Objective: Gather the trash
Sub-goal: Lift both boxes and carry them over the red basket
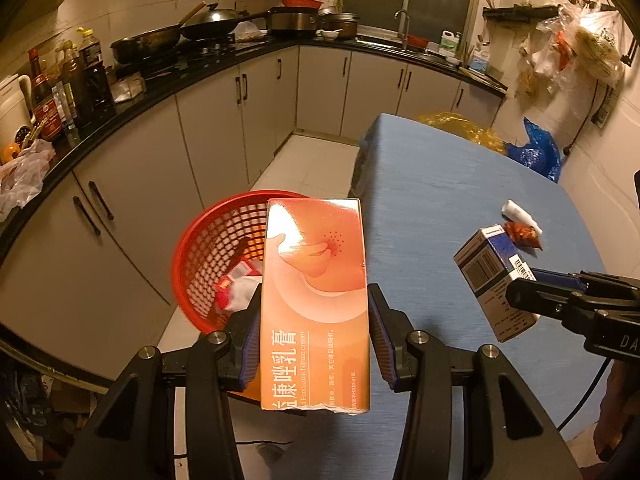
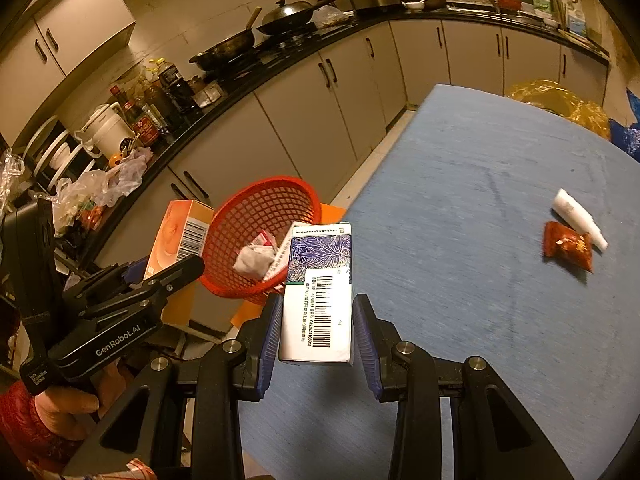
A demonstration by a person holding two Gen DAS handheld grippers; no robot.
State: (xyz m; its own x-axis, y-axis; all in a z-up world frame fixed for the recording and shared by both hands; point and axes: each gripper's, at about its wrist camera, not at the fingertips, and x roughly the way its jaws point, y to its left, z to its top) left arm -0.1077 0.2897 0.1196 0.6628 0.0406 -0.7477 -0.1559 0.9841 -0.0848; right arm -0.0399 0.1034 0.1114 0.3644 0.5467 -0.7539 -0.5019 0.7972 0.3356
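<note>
My left gripper (image 1: pixel 314 336) is shut on an orange cream box (image 1: pixel 314 304) and holds it in the air beside the table's left edge, in front of the red mesh basket (image 1: pixel 208 248). My right gripper (image 2: pixel 316 332) is shut on a blue and white barcode box (image 2: pixel 318 292), held above the table's left edge near the basket (image 2: pixel 260 216). The basket holds crumpled white paper (image 2: pixel 254 260) and red wrappers. A red snack packet (image 2: pixel 568 246) and a white tube (image 2: pixel 578 216) lie on the blue table (image 2: pixel 480 200) at the right.
The basket stands beside the table's left edge. Kitchen counter (image 1: pixel 120 108) with woks, bottles and bags curves along the left and back. Yellow (image 1: pixel 468 128) and blue (image 1: pixel 536 152) plastic bags sit past the table's far end.
</note>
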